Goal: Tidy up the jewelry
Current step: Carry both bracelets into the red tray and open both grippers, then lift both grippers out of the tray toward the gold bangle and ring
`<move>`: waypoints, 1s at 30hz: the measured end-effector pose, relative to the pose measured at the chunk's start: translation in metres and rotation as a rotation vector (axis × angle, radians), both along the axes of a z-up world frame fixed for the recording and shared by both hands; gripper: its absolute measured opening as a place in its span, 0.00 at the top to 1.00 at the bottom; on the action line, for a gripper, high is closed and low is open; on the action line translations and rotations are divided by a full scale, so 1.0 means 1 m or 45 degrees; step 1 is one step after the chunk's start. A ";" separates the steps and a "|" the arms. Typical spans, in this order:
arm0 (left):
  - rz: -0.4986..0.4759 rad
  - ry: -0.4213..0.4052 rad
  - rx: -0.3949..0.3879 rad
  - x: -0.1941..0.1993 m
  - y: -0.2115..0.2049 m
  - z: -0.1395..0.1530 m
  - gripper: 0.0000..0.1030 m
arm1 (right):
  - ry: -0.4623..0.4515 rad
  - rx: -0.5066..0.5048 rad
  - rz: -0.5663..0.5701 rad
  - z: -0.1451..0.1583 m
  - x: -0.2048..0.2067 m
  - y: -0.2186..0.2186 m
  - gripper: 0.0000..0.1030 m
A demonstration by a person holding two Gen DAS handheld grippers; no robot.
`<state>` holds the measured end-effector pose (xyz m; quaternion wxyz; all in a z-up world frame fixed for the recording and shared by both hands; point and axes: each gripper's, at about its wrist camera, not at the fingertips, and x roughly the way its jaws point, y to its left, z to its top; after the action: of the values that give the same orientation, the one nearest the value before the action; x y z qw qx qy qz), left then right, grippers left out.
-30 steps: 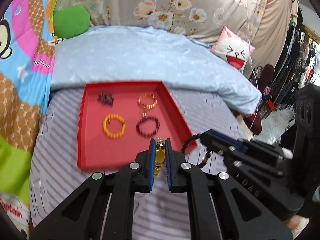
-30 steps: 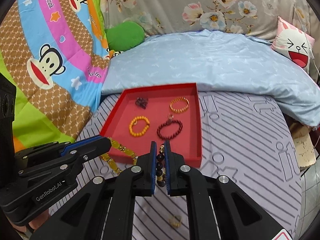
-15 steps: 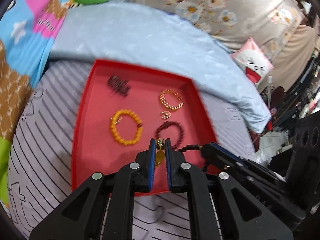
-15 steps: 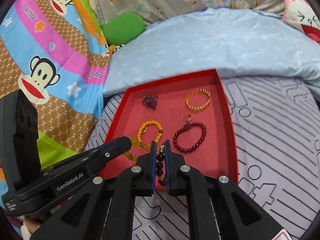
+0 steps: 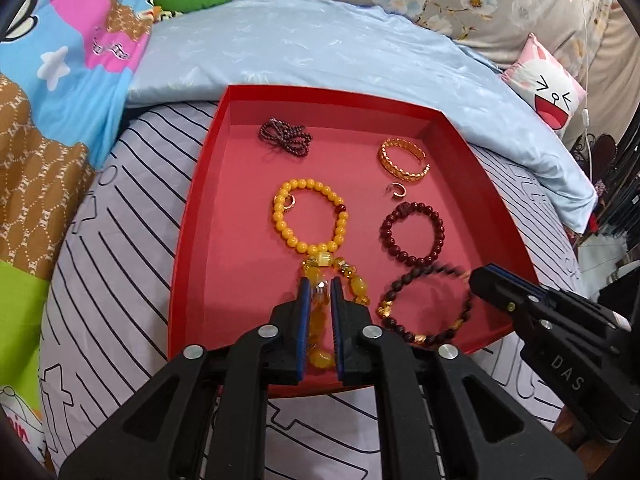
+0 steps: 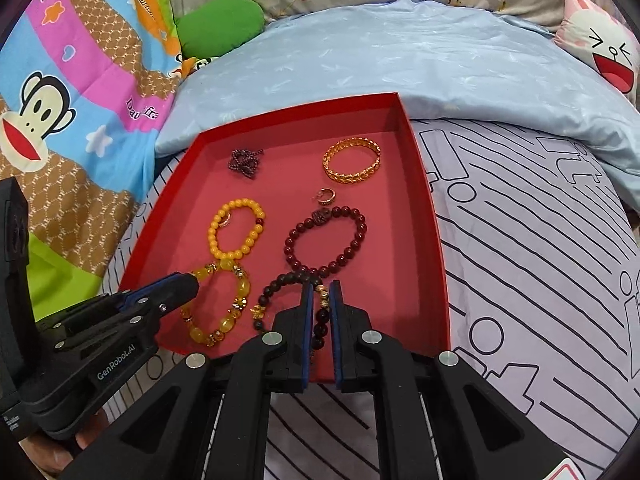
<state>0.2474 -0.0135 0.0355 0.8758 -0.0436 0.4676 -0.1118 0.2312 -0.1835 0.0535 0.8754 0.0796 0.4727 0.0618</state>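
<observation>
Item: red tray (image 5: 192, 216) on a bed, striped lilac sheet (image 6: 540, 280).

Change: both bracelets, a second ago held above the tray's near edge, now lie on its floor. Left tongs (image 5: 319, 292) have just eased apart a little; the amber bead bracelet (image 6: 224, 304) sits loosely between the blades. Right tongs (image 6: 321, 296) likewise have just slackened around the dark bead bracelet (image 5: 424, 304), which rests flat.

Meaning: two more pieces appear delivered; release looks near complete.

Also in tray: yellow bead bracelet (image 5: 310, 216), maroon bead bracelet (image 5: 412, 236), gold bangle (image 5: 402, 160), small ring (image 5: 396, 191), dark chain (image 5: 285, 140).

Room: pale blue quilt (image 5: 320, 52), cartoon monkey blanket (image 6: 60, 92), green cushion (image 6: 220, 24), floral fabric behind.
</observation>
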 end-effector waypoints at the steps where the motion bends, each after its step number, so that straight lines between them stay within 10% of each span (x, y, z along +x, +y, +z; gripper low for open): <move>1: -0.001 -0.003 0.004 0.000 0.000 0.000 0.85 | 0.000 -0.004 -0.006 0.000 -0.001 -0.001 0.86; 30: -0.034 -0.077 -0.001 -0.080 0.001 0.034 0.77 | -0.067 0.006 0.006 0.036 -0.093 0.002 0.75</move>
<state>0.1672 -0.0128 0.0700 0.8880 -0.0342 0.4413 -0.1248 0.1383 -0.1818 0.0897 0.8873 0.0787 0.4494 0.0669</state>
